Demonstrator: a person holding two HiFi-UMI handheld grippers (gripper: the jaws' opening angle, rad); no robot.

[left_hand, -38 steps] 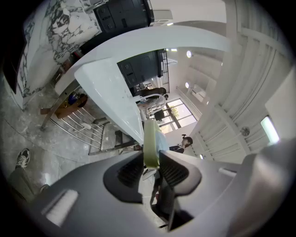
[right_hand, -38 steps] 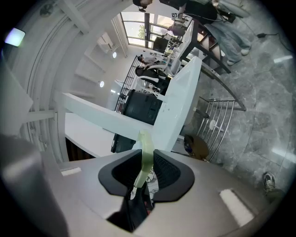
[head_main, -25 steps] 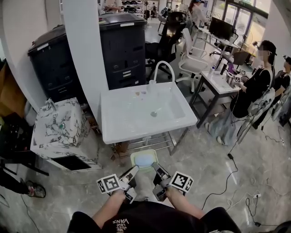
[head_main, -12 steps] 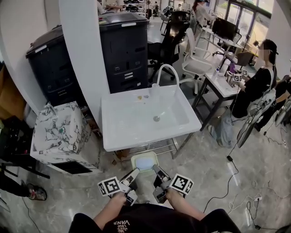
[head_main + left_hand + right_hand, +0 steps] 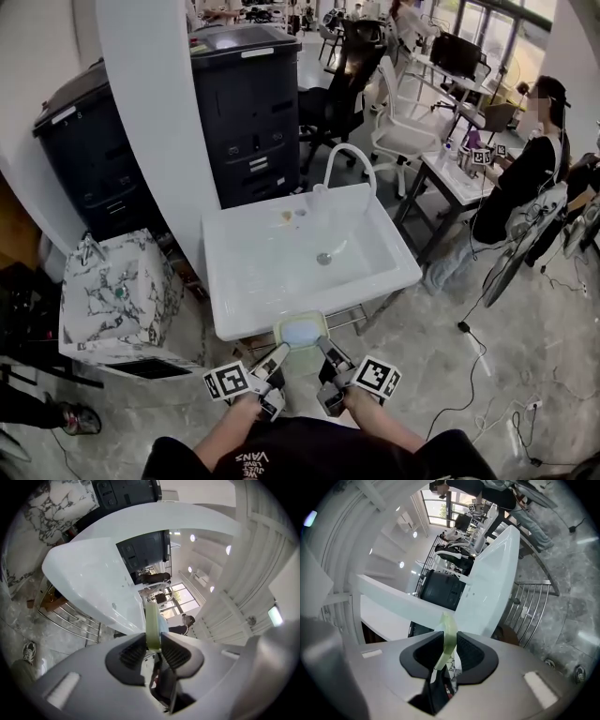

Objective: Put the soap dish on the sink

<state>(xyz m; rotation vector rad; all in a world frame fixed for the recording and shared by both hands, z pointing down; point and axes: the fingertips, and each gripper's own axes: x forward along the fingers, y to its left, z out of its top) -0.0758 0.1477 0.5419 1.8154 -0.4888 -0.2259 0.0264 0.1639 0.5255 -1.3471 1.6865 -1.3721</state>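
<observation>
While the left gripper [image 5: 278, 354] and right gripper [image 5: 327, 351] each clamp an opposite rim, pale green soap dish [image 5: 302, 331] held level between them, now reaching the front edge of the white sink [image 5: 246, 286], a second ago clearly short of it

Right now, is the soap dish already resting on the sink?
No, the left tongs and right tongs hold the soap dish in the air, near the front edge of the sink.
</observation>
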